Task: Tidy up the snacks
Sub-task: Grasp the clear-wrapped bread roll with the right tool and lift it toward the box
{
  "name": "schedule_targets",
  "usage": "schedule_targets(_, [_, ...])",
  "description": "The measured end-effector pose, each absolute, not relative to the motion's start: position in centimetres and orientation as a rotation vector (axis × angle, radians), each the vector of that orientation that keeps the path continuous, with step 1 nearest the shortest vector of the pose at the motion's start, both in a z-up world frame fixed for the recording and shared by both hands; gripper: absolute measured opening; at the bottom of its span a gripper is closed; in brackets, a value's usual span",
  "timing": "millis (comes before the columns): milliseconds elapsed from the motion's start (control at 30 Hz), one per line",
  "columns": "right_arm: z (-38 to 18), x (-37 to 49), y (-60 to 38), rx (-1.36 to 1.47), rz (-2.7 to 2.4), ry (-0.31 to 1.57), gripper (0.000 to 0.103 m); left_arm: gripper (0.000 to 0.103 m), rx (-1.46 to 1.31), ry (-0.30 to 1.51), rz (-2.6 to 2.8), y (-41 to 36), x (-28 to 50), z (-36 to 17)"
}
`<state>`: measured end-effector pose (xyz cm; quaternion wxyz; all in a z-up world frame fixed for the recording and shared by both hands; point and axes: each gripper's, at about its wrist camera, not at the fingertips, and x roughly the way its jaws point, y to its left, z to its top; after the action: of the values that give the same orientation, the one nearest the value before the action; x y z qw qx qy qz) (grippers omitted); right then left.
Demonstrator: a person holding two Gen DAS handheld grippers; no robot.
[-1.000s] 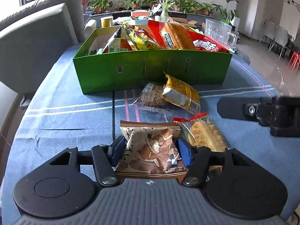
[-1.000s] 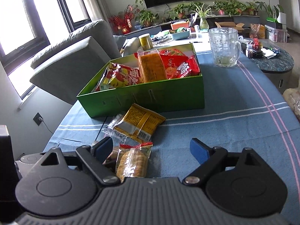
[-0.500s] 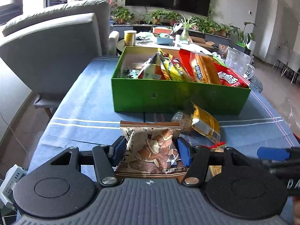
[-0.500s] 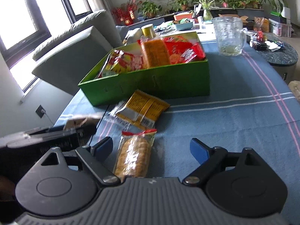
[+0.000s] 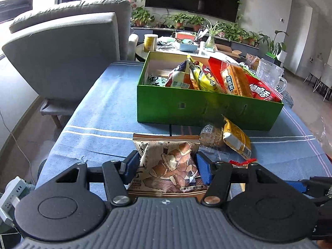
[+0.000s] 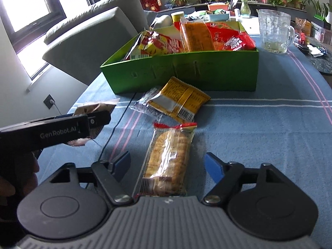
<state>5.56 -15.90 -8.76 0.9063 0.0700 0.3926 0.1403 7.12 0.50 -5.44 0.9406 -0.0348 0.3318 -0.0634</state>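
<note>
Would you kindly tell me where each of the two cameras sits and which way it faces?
Left wrist: sits on the left gripper, looking along its fingers, shut on a brown mushroom snack packet, toward the green box.
Right wrist: sits on the right gripper, looking down at a biscuit packet lying between its open fingers; a hand holding the left gripper shows at left.
Shared: the green box, the yellow packet, the blue tablecloth.
</note>
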Motion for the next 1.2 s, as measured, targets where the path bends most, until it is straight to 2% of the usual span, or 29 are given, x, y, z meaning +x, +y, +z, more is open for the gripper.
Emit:
schedule_targets(667, [-8.6, 6.0, -14.7, 0.083, 0.246, 0.787, 0.083, 0.056, -0.126, 0.675, -0.126, 2.3, 7.2, -6.1])
schedule_targets(1200, [-3.1, 6.8, -14.5, 0.091, 0.268, 0.617, 0.083, 0.056, -0.159, 0.596, -0.140, 3.5, 6.6, -3.7])
